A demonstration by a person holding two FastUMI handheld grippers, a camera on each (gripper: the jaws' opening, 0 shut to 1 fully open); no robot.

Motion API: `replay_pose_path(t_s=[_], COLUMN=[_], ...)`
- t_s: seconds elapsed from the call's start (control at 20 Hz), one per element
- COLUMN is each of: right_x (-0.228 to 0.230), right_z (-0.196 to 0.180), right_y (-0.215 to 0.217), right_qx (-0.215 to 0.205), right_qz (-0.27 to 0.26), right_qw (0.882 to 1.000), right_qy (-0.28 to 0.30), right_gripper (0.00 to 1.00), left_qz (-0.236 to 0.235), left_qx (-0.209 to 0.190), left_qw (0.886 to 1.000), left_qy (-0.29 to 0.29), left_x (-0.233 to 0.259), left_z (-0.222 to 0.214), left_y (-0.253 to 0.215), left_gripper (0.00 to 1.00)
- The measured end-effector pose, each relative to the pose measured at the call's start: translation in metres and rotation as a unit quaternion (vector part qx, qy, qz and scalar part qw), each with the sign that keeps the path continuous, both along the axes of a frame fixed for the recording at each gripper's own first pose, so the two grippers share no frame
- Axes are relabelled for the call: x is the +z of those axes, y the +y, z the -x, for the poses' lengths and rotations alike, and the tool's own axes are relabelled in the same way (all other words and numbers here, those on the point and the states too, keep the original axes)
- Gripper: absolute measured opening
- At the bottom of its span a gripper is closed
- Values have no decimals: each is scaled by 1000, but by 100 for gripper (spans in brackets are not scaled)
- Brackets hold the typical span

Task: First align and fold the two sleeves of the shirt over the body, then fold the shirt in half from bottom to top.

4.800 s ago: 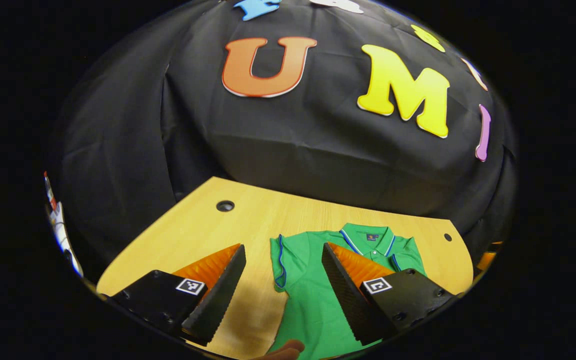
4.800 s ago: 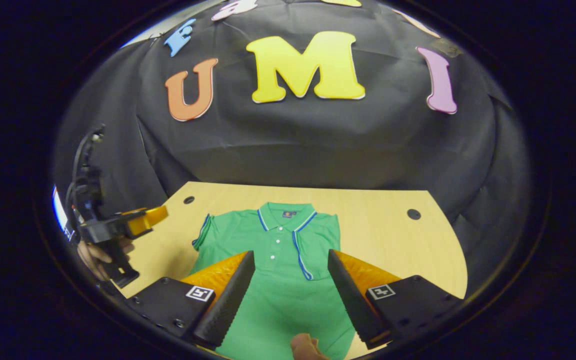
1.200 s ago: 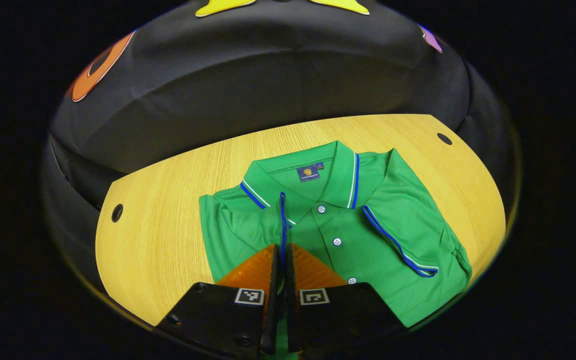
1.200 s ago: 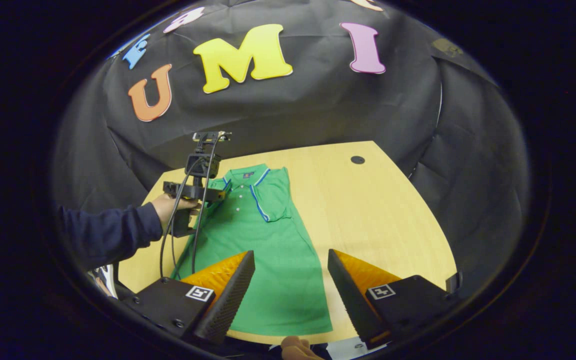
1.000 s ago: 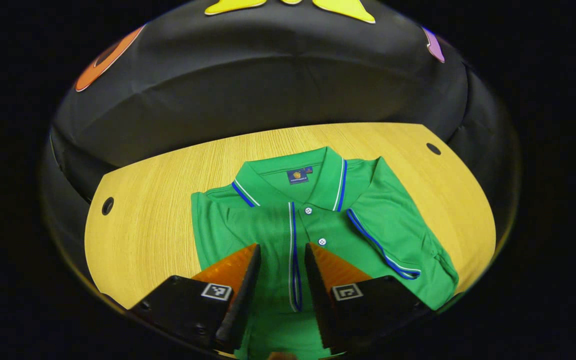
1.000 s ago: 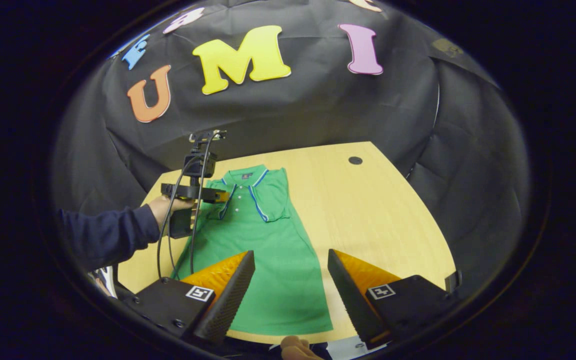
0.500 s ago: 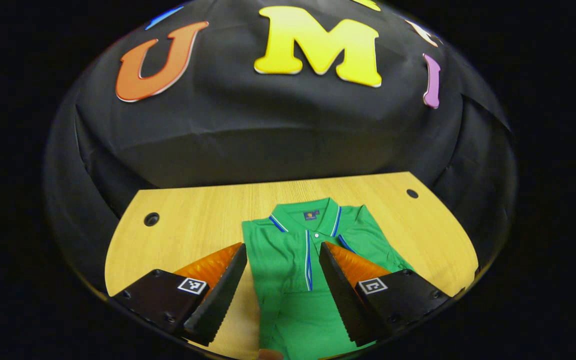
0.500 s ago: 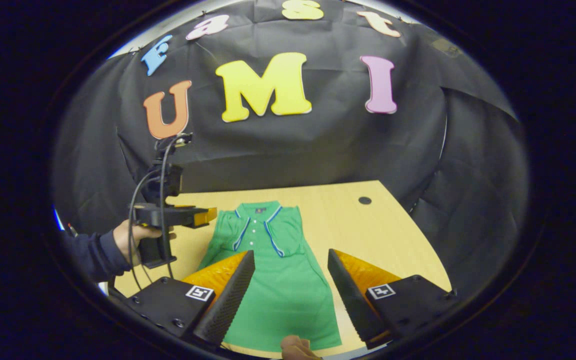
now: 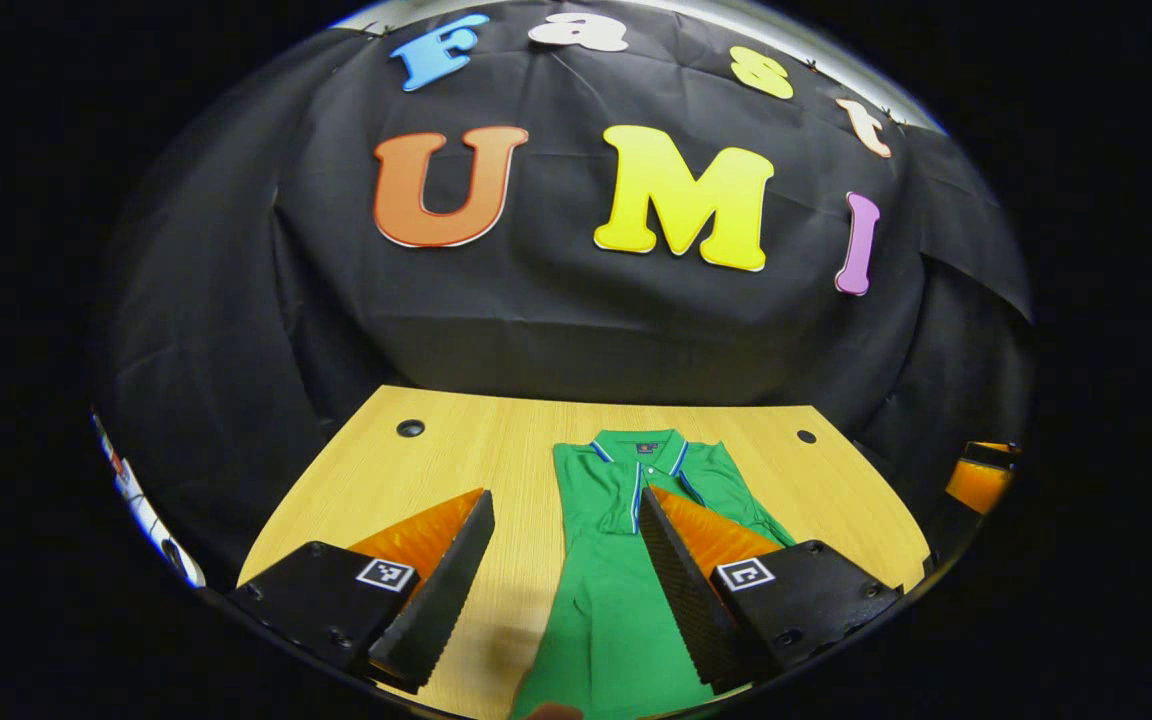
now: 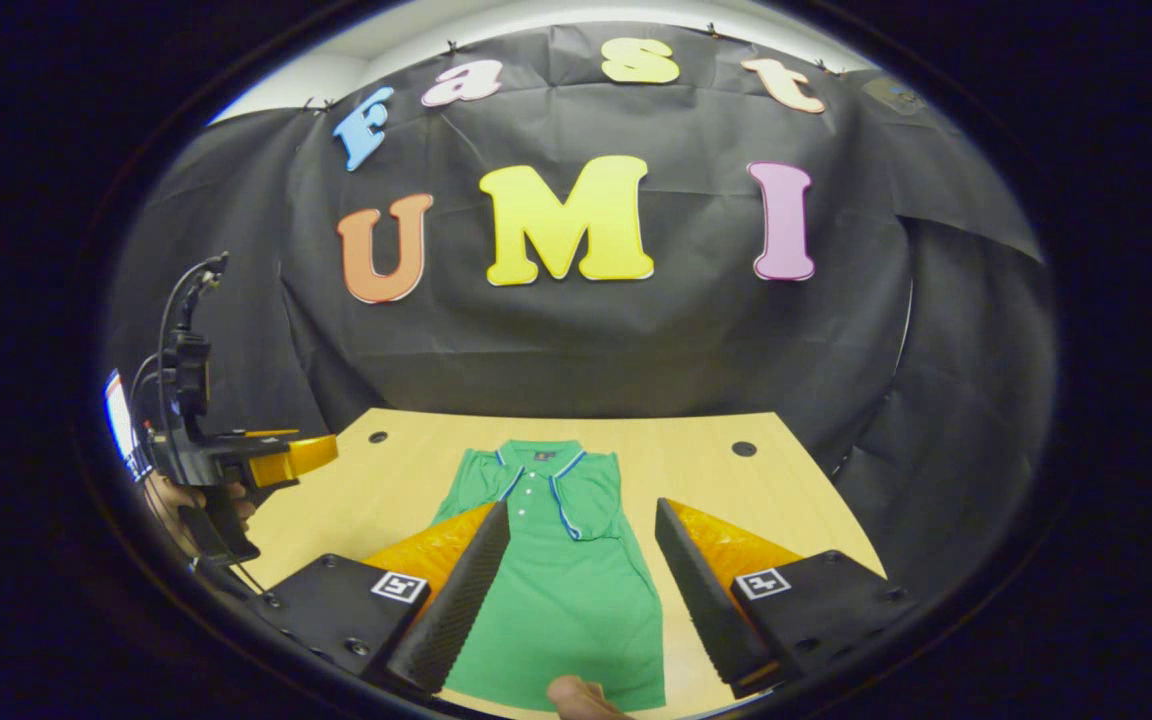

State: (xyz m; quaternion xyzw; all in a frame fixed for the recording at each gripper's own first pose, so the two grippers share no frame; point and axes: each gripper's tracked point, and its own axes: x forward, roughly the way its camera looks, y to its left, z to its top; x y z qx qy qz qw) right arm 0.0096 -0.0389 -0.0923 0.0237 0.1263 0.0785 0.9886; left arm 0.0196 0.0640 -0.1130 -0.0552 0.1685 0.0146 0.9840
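A green polo shirt (image 9: pixel 626 580) with blue-and-white trim lies flat on the wooden table (image 9: pixel 436 470), collar (image 10: pixel 536 455) toward the wall. Both short sleeves lie folded inward over the chest. My left gripper (image 9: pixel 561 590) hovers open above the shirt's left side near the table's front, with nothing between its fingers. My right gripper (image 10: pixel 581 590) hangs open over the shirt's lower body (image 10: pixel 561 610), holding nothing. In the right gripper view the left gripper (image 10: pixel 266 455) is off to the left of the shirt, held by a hand (image 10: pixel 171 500).
The table has round cable holes at its far corners (image 10: pixel 372 437) (image 10: pixel 743 449). Black cloth closes off the back and the sides. A fingertip (image 10: pixel 576 692) pokes in at the bottom edge. Bare wood lies on both sides of the shirt.
The left gripper carried the left sleeve over the chest, opened, let it go and drew back toward the table's front. The right gripper stayed open and drew back over the hem end.
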Motion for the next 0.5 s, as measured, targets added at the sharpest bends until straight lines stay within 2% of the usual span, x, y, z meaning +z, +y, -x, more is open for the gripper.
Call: replay_pose_path(t_s=[0.1, 0.15, 0.25, 0.35, 0.4, 0.5], right_x=[-16, -29, -53, -78, -89, -120], right_z=[11, 16, 26, 34, 37, 46], right_y=[-10, -15, -21, -30, -34, -41], right_qx=[-4, -4, -2, -6, -7, -5], right_qz=[5, 11, 12, 12, 12, 18], right_qw=[1000, 1000, 999, 997, 996, 993], right_qy=[8, 20, 46, 72, 87, 119], right_gripper=[92, 95, 95, 95, 92, 95], left_qz=[-2, -8, -14, -2, 7, 21], left_qx=[1, 2, 13, 20, 23, 23], left_qw=[1000, 1000, 998, 996, 994, 989], left_qy=[6, 22, 62, 92, 107, 141], left_x=[-18, -30, -63, -87, -101, -132], left_z=[26, 41, 62, 85, 96, 114], left_y=[-2, -1, 2, 2, 2, 1], left_gripper=[94, 94, 94, 94, 94, 94])
